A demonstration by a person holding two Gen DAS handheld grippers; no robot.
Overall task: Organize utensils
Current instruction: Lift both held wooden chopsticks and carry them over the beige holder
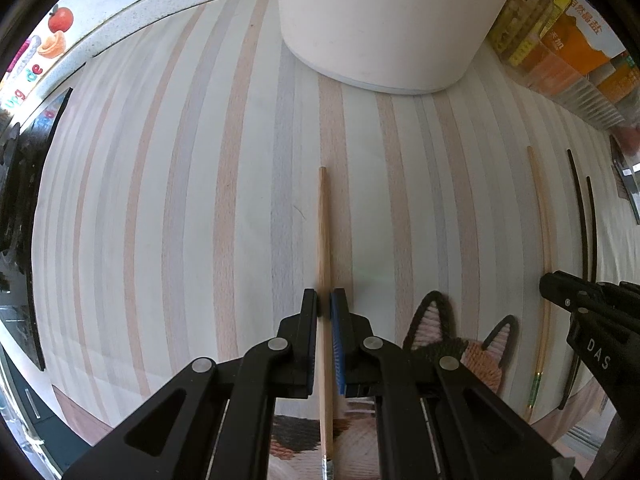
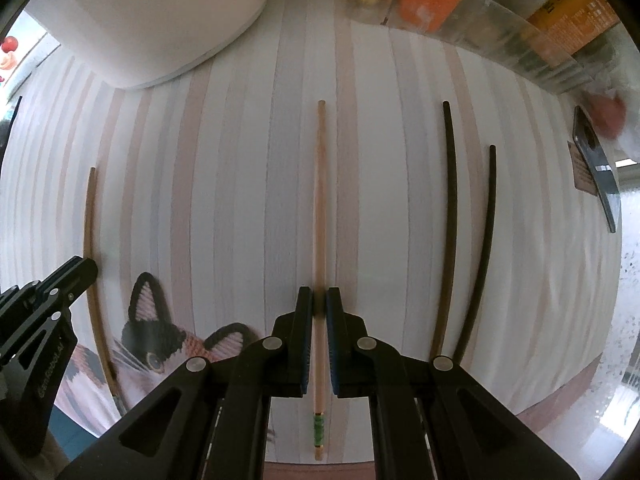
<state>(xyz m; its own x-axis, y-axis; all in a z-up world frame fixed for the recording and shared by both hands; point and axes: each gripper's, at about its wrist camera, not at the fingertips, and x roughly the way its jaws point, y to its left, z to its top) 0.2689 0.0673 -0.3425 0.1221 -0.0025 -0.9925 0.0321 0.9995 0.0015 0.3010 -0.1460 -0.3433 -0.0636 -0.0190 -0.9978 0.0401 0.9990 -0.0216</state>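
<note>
1. Left gripper (image 1: 325, 304) is clamped on a wooden chopstick (image 1: 323, 232) over the striped mat (image 1: 160, 200).
2. Right gripper (image 2: 319, 304) pinches the green-banded chopstick (image 2: 320, 200); two black chopsticks (image 2: 450, 220) lie just beside.

Striped tablecloth (image 2: 248, 184) with two black chopsticks (image 2: 450, 216), white container (image 1: 384, 24), cat mat (image 2: 160, 344).

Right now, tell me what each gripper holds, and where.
Left gripper: wooden chopstick, gripped toward its metal-capped end. Right gripper: green-banded chopstick, toward its banded end.
</note>
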